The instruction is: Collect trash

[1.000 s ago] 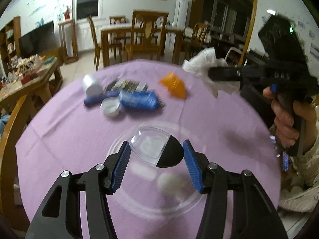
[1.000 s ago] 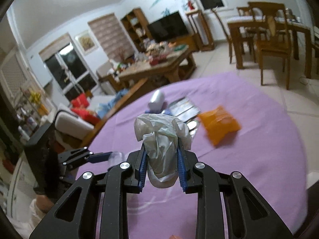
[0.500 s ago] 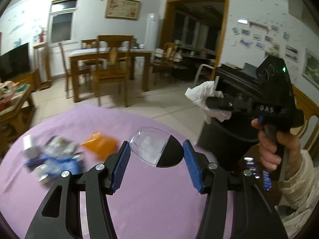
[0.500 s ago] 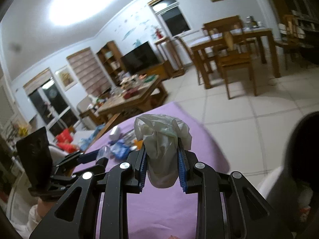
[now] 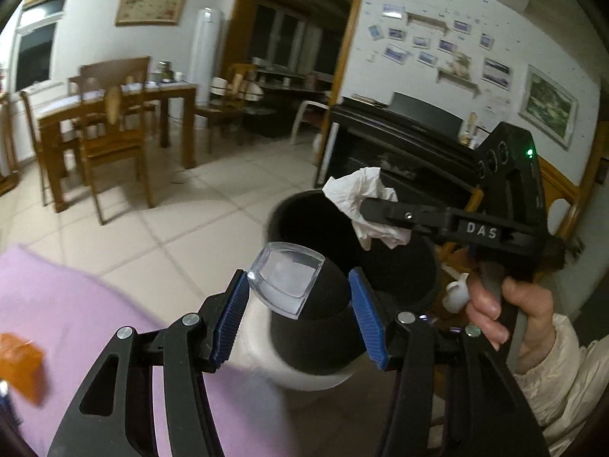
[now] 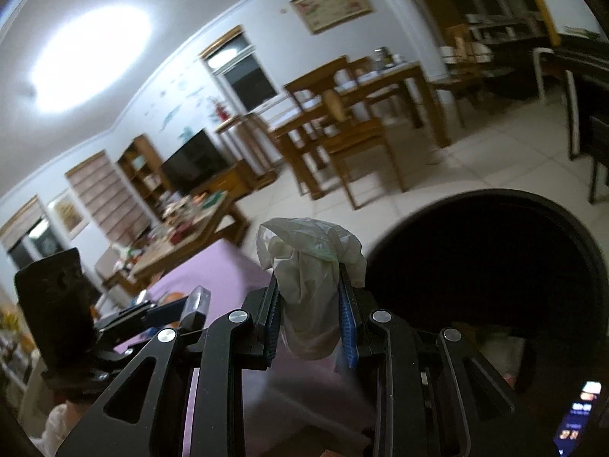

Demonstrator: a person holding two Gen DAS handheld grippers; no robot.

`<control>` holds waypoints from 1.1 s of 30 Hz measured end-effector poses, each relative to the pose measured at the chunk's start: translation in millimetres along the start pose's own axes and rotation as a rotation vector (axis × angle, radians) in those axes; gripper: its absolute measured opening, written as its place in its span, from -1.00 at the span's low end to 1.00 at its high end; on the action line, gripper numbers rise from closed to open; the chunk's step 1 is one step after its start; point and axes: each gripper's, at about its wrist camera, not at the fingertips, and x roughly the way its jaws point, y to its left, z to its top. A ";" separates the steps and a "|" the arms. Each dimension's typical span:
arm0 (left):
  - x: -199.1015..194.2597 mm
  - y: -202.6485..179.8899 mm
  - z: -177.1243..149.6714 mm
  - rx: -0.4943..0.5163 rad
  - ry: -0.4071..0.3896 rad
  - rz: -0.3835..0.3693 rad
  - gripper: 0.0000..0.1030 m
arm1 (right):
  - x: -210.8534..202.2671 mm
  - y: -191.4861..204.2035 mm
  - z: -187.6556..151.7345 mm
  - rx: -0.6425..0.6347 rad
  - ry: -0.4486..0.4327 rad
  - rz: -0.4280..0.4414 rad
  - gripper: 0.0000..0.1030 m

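My left gripper is shut on a clear plastic cup and holds it in the air beside the rim of a black trash bin. My right gripper is shut on a crumpled white plastic bag. In the left wrist view the bag hangs over the bin's opening. In the right wrist view the bin gapes dark just right of the bag. The left gripper shows at lower left there.
The purple-clothed table lies lower left, with an orange wrapper on it. A wooden dining table and chairs stand behind on the tiled floor. A black piano stands behind the bin.
Both grippers have swung right, away from the table, to the black bin. The bag now hangs over the bin's mouth and the cup is at its rim. Both grips are unchanged.
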 end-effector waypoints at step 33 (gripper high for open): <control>89.1 -48.2 8.9 0.086 0.113 -0.048 0.74 | -21.9 -102.3 -27.2 0.174 -0.059 -0.064 0.63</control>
